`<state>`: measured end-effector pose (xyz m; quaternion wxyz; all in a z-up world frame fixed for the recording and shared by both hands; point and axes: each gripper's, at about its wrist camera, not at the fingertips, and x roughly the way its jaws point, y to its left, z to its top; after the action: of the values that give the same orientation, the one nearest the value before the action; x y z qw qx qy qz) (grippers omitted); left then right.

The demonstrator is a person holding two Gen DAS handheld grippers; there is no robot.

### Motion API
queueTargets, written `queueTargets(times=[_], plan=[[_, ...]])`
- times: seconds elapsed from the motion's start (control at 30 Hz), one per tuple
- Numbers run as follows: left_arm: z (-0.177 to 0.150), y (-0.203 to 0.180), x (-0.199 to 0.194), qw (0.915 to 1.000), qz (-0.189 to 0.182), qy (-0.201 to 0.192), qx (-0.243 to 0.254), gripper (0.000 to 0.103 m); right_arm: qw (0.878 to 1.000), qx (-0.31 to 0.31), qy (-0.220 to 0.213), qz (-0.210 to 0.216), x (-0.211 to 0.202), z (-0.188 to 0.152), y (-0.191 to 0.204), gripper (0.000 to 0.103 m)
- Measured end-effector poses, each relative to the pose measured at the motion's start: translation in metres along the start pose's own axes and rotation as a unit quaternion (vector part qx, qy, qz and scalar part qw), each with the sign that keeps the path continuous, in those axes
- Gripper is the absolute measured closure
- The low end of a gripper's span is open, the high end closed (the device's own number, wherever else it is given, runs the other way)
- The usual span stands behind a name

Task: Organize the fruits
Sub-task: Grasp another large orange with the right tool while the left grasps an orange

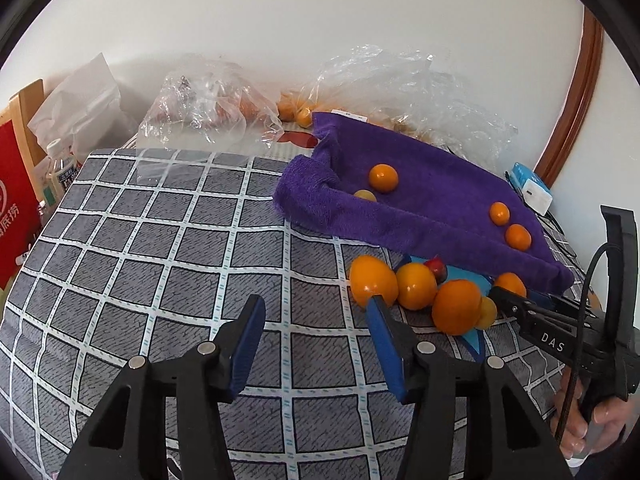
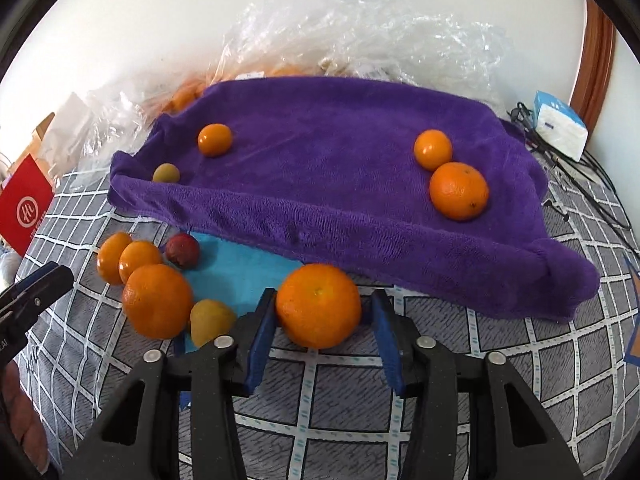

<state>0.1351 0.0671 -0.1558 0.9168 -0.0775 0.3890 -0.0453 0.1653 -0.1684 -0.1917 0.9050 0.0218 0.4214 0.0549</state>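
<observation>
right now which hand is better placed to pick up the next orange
Right. An orange already sits between the right gripper's fingers, beside the purple towel. The left gripper is empty, its fingers over bare cloth beside the pile.

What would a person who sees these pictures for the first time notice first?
The eye goes first to the big purple fleece towel spread at the back of the grey checked cloth, with four small fruits on it. Next comes the round orange mandarin between the blue pads of the right gripper, and a cluster of orange fruits to its left, beside a turquoise cloth.
</observation>
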Motion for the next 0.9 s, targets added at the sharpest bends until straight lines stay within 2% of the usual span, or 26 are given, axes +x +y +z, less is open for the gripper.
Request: queueTargets(times=[0.17,0.23,0.4,0.57,0.63,0.7,0.83,0.9], plan=[[0.004,-0.021,0.011,0.9994,-0.020,0.025,0.012,0.050,1.000,0.005,-0.023,-0.010,-0.017,-0.008,-0.010,0.064],[0.005,-0.025,0.018,0.9994,-0.012,0.030,0.009,0.050,0.999,0.010,-0.038,-0.018,-0.026,-0.014,-0.019,0.064],[0.007,-0.021,0.026,0.9990,-0.020,0.015,-0.036,0.051,0.999,0.016,-0.039,-0.021,-0.029,-0.024,-0.042,0.064],[0.010,-0.029,0.034,0.9990,-0.023,0.015,-0.035,0.062,0.999,0.028,-0.032,-0.019,-0.018,-0.024,-0.050,0.064],[0.009,-0.033,0.035,0.9994,-0.012,0.012,-0.029,0.074,0.998,0.037,-0.039,-0.014,-0.019,-0.024,-0.053,0.064],[0.009,-0.034,0.036,0.9997,-0.009,0.011,-0.020,0.074,0.998,0.048,-0.035,-0.010,-0.017,-0.023,-0.057,0.064],[0.009,-0.025,0.026,0.9993,-0.009,0.018,-0.032,0.075,0.998,0.054,-0.033,0.000,-0.017,-0.024,-0.059,0.064],[0.008,-0.020,0.016,0.9995,0.003,0.020,-0.025,0.075,0.998,0.052,-0.034,-0.002,-0.017,-0.024,-0.058,0.064]])
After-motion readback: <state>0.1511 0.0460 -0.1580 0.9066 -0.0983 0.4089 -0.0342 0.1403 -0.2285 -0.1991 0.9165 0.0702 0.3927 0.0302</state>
